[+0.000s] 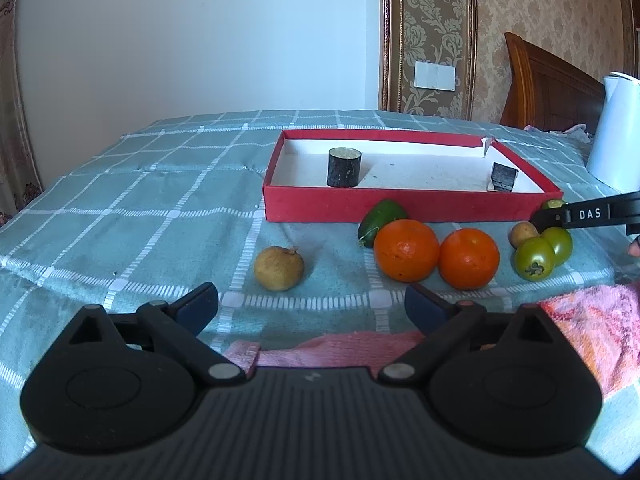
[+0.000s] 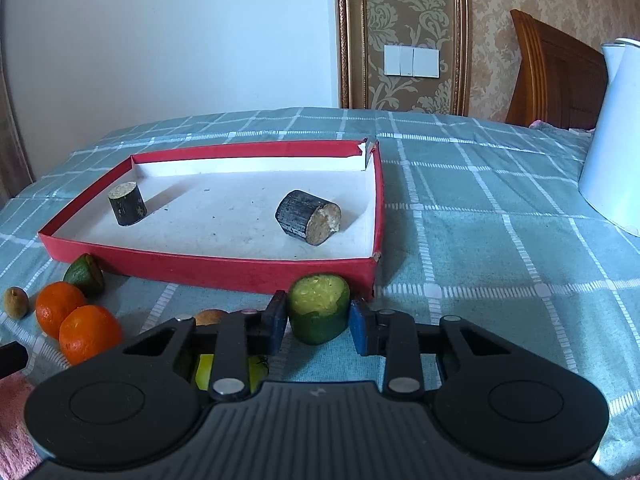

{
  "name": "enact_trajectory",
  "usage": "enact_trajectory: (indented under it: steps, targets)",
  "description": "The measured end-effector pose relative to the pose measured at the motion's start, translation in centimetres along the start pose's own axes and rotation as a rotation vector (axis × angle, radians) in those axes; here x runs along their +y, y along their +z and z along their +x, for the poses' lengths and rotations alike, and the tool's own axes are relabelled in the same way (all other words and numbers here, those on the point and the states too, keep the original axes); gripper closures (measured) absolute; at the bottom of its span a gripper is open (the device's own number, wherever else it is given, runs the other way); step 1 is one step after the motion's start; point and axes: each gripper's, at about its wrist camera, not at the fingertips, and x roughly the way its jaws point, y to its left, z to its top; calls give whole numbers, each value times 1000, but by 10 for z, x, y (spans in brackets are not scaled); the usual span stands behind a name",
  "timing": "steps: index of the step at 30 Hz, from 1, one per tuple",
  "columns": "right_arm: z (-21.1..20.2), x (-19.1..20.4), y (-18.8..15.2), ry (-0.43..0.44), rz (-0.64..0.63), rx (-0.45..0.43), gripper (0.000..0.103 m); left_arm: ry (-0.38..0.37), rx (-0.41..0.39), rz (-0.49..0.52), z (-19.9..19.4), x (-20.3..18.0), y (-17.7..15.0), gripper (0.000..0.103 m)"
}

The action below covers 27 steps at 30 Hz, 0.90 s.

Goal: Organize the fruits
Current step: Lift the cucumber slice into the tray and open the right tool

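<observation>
A plain white wall (image 1: 192, 32) meets damask wallpaper (image 1: 532, 12) bearing a light switch (image 2: 411, 61). A wooden headboard (image 1: 552, 84) stands beyond the right edge of the checked teal tablecloth (image 2: 480, 208).

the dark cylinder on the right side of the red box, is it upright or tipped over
Tipped over. In the right wrist view the right-hand dark cylinder lies on its side in the red box, its pale cut end facing sideways.

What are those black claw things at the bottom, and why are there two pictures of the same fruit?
They are grippers that a person holds, one in each hand. Each has a camera looking along its two fingers, so each picture is one gripper's view. On the checked cloth lie oranges, green tomatoes and a red box with dark stubs inside. The left gripper is open and empty. The right gripper pinches a cut green fruit piece.
</observation>
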Motion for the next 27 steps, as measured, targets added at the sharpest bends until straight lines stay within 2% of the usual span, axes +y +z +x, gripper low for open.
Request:
enact_trajectory:
  steps: [16, 27]
  targets:
    - [-33, 8, 11, 40, -31, -83, 71, 3, 22, 3, 5, -1, 3, 3]
    - [-22, 10, 35, 16, -43, -118, 71, 0, 31, 2, 9, 0, 4, 2]
